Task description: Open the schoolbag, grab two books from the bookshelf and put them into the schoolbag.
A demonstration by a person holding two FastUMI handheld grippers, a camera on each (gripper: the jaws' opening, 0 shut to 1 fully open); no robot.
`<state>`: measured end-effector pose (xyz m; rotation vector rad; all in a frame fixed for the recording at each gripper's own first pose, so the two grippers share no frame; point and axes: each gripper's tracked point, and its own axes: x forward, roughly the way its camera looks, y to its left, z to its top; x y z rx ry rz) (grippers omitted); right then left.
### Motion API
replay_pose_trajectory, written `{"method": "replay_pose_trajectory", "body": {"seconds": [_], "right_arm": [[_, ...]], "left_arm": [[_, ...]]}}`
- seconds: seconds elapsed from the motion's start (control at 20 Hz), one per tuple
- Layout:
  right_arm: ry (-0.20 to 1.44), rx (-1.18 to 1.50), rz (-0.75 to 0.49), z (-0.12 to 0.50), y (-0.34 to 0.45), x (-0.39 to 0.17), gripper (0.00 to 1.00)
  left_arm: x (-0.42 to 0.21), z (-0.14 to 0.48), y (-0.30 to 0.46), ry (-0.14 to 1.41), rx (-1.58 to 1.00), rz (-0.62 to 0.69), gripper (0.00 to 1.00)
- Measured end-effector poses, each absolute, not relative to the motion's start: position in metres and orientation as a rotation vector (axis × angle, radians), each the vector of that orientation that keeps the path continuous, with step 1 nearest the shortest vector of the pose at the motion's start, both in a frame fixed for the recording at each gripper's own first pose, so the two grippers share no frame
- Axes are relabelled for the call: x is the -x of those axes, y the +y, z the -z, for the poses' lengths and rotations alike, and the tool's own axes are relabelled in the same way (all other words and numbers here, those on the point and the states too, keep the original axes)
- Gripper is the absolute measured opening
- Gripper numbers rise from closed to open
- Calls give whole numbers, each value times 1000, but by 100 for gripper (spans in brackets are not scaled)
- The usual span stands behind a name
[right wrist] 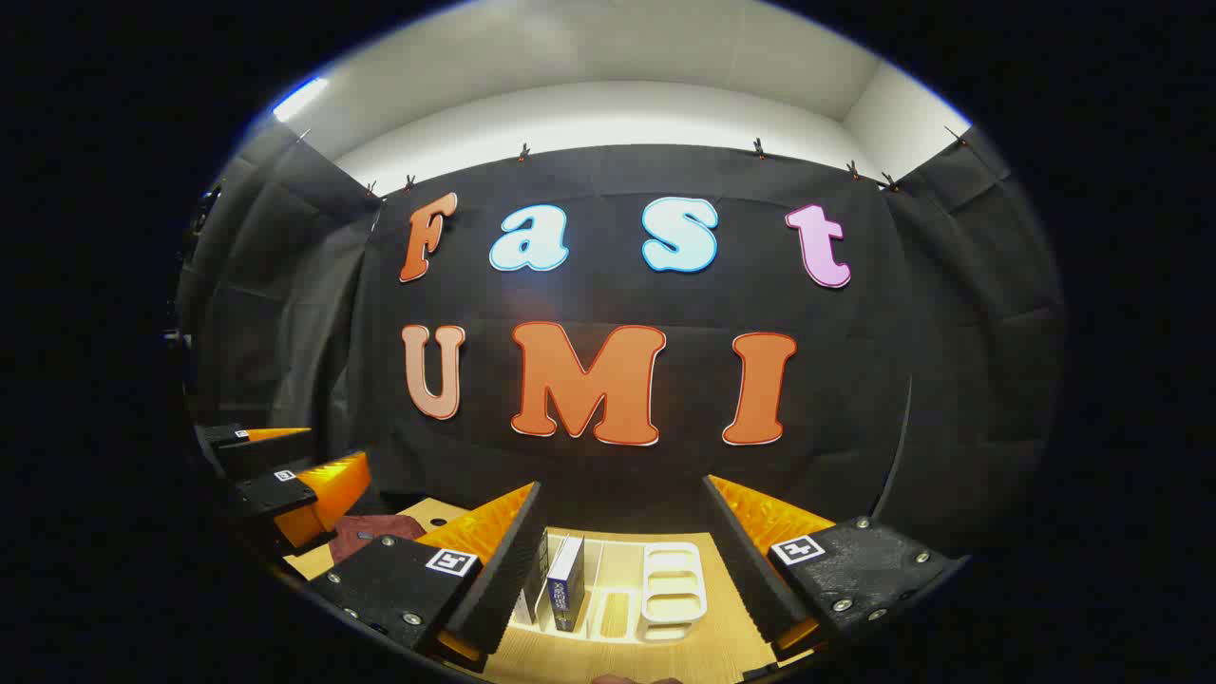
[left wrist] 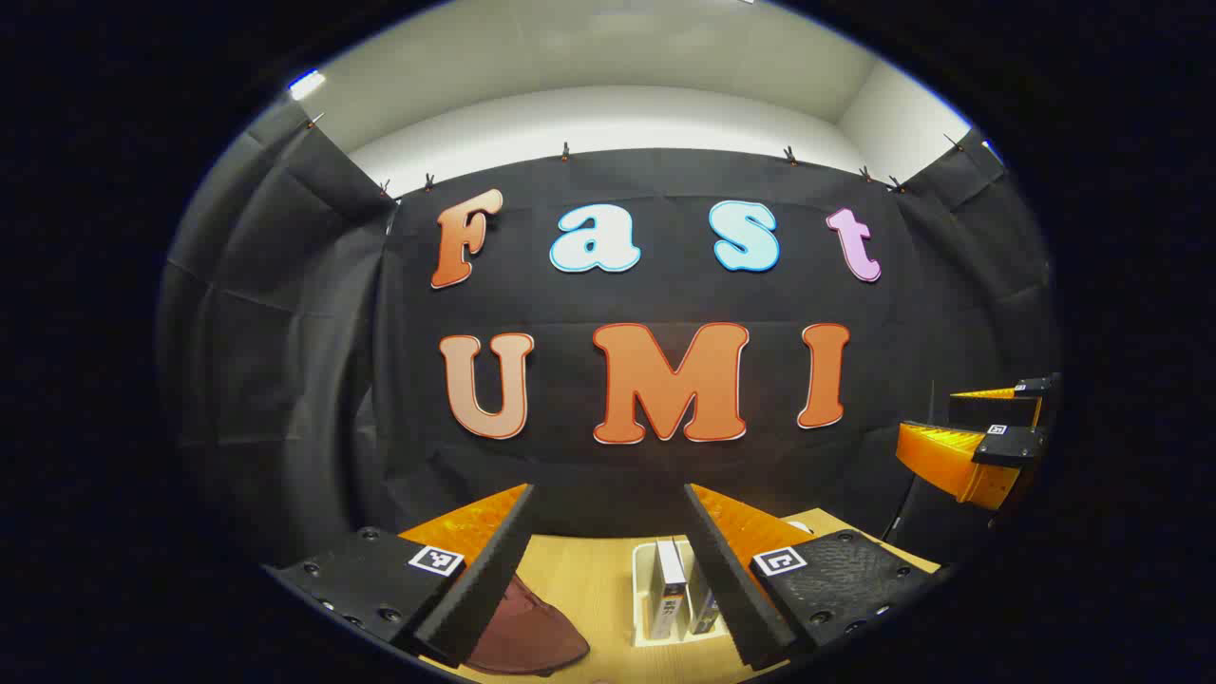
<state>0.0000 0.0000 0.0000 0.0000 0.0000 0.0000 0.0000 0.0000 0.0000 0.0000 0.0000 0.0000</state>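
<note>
Your left gripper (left wrist: pixel 608 560) fingers wide apart, empty; bag (left wrist: pixel 522 636) low-left of them on desk (left wrist: pixel 589 579); books (right wrist: pixel 560 594) upright in rack (right wrist: pixel 670 594), nearer your right gripper (right wrist: pixel 622 560), also spread, empty.

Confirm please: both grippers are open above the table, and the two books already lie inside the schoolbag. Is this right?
Not quite. The books stand upright in the white bookshelf, as the right gripper view shows; the dark red schoolbag lies apart. Left gripper and right gripper are indeed open.

Recording booth, black cloth walls (left wrist: pixel 285 313) clipped up, wooden table (left wrist: pixel 589 579)
</note>
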Motion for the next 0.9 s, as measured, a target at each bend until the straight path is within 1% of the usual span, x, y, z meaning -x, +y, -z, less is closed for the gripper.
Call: {"method": "replay_pose_trajectory", "body": {"seconds": [0.05, 0.1, 0.3, 0.4, 0.45, 0.5, 0.55, 0.6, 0.7, 0.9], "right_arm": [[2, -3, -11, 5, 2, -6, 96], [1, -6, -26, 7, 5, -14, 96], [-24, 8, -87, 15, 9, -44, 96], [-9, -4, -121, 24, 15, -59, 96], [-4, -15, -140, 30, 20, -65, 100], [11, -28, -153, 35, 23, -73, 96], [39, -32, -154, 43, 25, -79, 96], [65, -30, -145, 52, 24, -84, 96], [54, -20, -109, 57, 21, -91, 97], [64, -25, 44, 67, 3, -104, 97]], "left_arm": [[-4, 1, 5, -7, -3, -18, 94], [-8, 7, 11, -14, -1, -37, 94], [-28, 23, 30, -50, -31, -114, 94], [-37, 29, 33, -60, -43, -144, 95], [-42, 35, 33, -58, -41, -156, 94], [-47, 38, 30, -53, -33, -153, 94], [-48, 47, 29, -33, -27, -156, 94], [-52, 52, 28, -27, -20, -145, 95], [-67, 58, 28, -34, 1, -118, 95], [-99, 77, 25, -5, -7, -14, 95]]}}
